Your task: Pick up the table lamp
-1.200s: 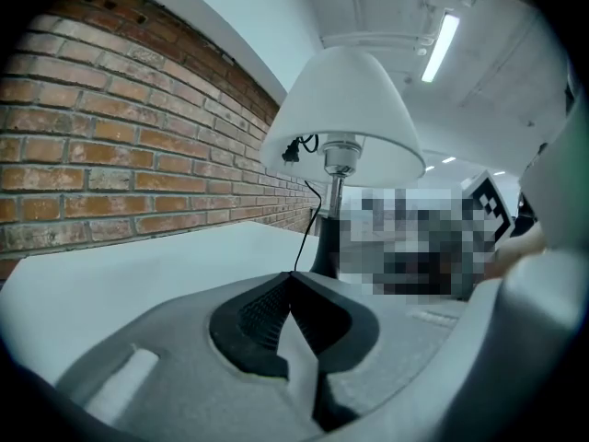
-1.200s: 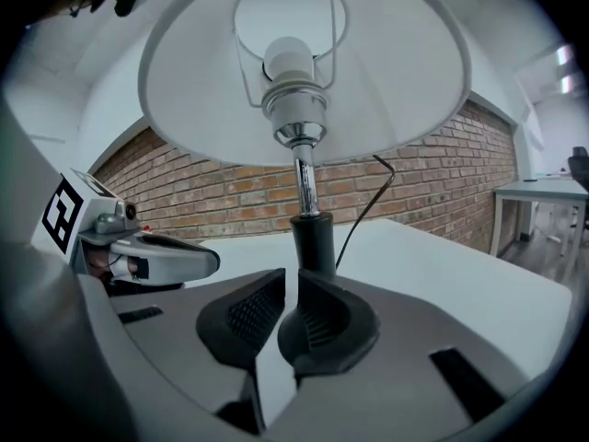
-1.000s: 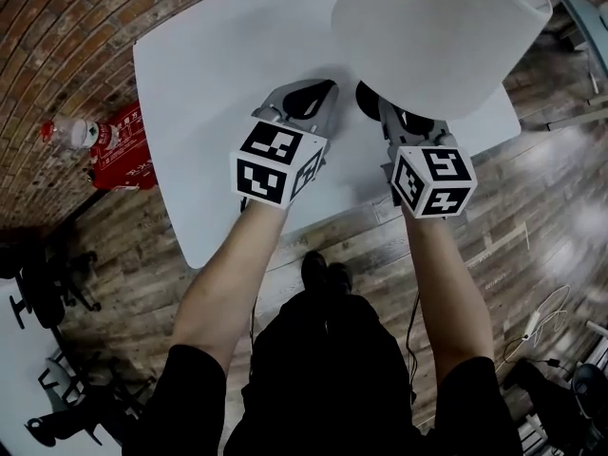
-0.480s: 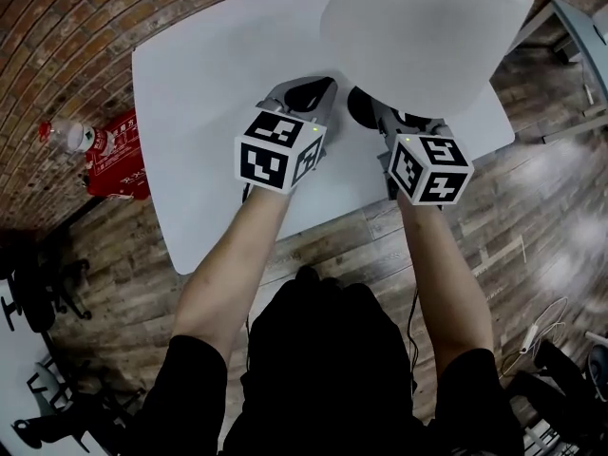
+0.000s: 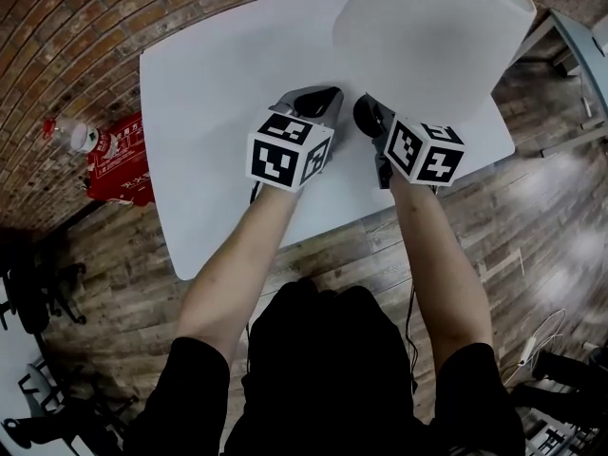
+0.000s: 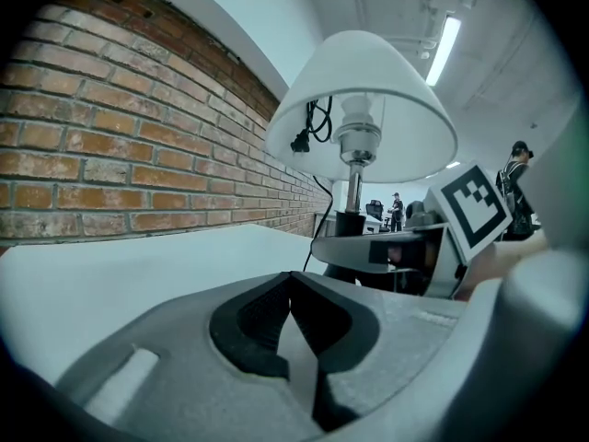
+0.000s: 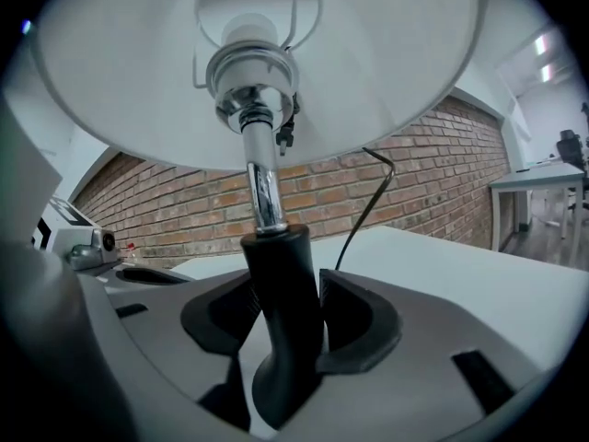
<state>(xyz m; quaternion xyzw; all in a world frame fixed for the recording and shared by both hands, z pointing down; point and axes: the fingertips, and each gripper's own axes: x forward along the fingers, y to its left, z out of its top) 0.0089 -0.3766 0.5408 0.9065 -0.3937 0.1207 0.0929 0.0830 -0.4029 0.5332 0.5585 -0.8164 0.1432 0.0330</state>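
Note:
The table lamp has a wide white shade point(image 5: 432, 36) point(image 6: 359, 109) point(image 7: 138, 81), a chrome stem and a black base point(image 5: 364, 110) on the white table point(image 5: 218, 84). My right gripper point(image 5: 375, 122) point(image 7: 281, 311) reaches under the shade. Its jaws have just been opening, and the lamp's black neck point(image 7: 281, 284) stands between them without a clear press from the pads. My left gripper point(image 5: 318, 98) point(image 6: 290, 293) rests beside the base on its left, shut and empty, with the pads meeting at the tips.
The lamp's black cord point(image 7: 363, 201) runs back over the table toward a brick wall point(image 6: 110, 136). On the wooden floor to the left lie a plastic bottle point(image 5: 71, 136) and a red bag point(image 5: 119, 155). Another table corner point(image 5: 579, 27) shows at the right.
My right gripper has slid forward under the shade toward the lamp's base. The left gripper has stayed about where it was.

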